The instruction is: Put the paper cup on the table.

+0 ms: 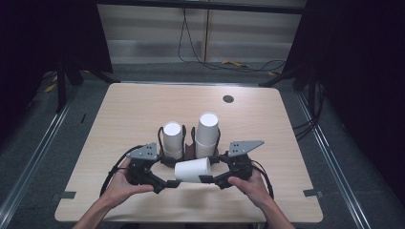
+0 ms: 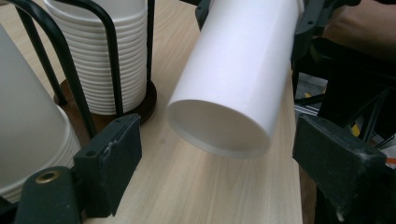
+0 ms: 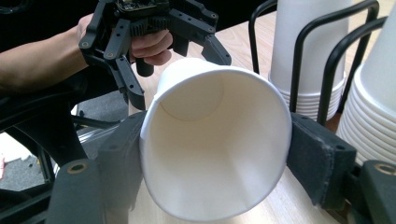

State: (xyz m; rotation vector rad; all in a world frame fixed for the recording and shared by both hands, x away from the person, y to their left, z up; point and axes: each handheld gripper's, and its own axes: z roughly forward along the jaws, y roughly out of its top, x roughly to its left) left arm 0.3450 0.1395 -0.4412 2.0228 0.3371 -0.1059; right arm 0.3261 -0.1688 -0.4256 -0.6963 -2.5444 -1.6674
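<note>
A single white paper cup (image 1: 192, 169) lies on its side in the air just above the table, between both hands. My right gripper (image 1: 210, 170) is shut on its open mouth. In the right gripper view the pads pinch the cup (image 3: 215, 140) at the rim, squeezing it slightly oval. My left gripper (image 1: 169, 173) is open. In its own view the jaws stand wide on either side of the cup's (image 2: 238, 79) recessed base without touching it. Behind the cup, two stacks of upturned white cups (image 1: 173, 138) (image 1: 207, 133) stand in a black wire holder (image 1: 190, 149).
The light wooden table (image 1: 143, 109) has a dark round grommet (image 1: 228, 98) at the back right. Beyond the far edge, cables lie on the grey floor. The cup stacks (image 2: 100, 56) stand close to both grippers, and the near table edge runs just under the forearms.
</note>
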